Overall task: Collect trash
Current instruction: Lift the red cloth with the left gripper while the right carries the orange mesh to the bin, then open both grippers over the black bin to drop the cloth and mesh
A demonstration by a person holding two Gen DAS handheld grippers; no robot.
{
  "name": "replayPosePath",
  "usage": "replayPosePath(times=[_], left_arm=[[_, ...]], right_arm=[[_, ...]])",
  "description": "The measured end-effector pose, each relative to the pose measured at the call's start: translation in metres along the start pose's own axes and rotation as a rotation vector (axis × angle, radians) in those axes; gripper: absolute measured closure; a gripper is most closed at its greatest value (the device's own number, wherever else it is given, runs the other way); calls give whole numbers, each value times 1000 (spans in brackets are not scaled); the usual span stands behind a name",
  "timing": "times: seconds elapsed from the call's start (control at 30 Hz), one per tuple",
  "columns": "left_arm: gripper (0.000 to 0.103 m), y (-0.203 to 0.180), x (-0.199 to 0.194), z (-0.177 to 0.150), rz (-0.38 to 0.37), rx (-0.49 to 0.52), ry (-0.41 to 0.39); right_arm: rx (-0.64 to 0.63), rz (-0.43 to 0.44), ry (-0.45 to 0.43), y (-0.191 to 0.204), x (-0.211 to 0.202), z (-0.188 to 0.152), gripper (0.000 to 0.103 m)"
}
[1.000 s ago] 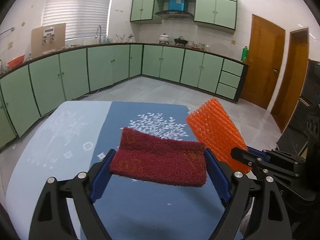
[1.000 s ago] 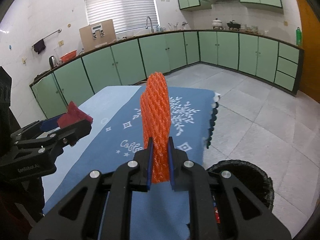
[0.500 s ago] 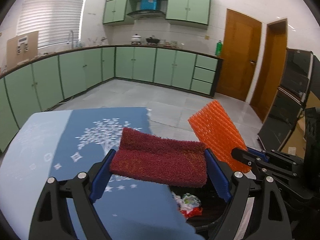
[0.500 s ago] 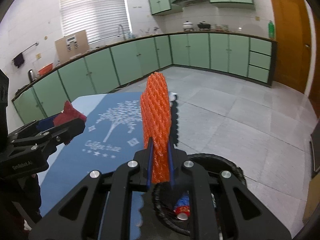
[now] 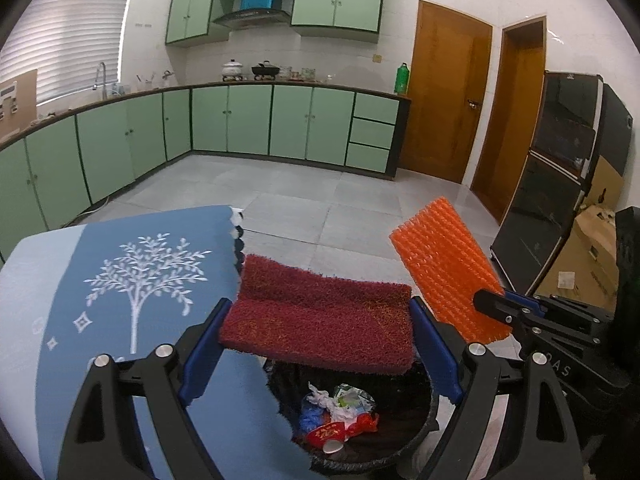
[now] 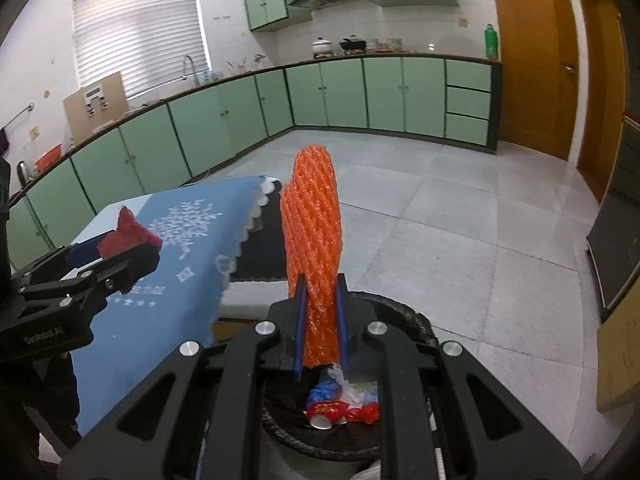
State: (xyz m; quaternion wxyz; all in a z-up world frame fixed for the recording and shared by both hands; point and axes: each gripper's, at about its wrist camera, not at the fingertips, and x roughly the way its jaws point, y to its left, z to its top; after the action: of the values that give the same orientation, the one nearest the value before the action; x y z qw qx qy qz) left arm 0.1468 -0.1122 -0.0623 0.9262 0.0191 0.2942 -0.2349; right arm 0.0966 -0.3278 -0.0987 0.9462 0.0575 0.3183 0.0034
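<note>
So both pieces are picked up and hanging right over the black bin (image 5: 424,436) next to the blue-clothed table (image 5: 120,280): the left gripper (image 5: 320,332) has its jaws spread wide but clamped on the ends of the dark red scrubby pad (image 5: 320,320), and the right gripper (image 6: 320,320) is squeezed nearly shut on the orange foam net (image 6: 314,232). The bin already has crumpled wrappers and a paper cup (image 5: 334,446) in the bottom. I'd say only the drop is left, just let go of both over the bin.
</note>
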Motion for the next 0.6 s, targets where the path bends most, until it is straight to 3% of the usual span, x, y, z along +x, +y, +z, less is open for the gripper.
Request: replayPosePath(times=[0.6], left_arm=[[18, -38, 91, -12, -48, 70, 116]], right_arm=[[79, -52, 110, -48, 58, -30, 91]])
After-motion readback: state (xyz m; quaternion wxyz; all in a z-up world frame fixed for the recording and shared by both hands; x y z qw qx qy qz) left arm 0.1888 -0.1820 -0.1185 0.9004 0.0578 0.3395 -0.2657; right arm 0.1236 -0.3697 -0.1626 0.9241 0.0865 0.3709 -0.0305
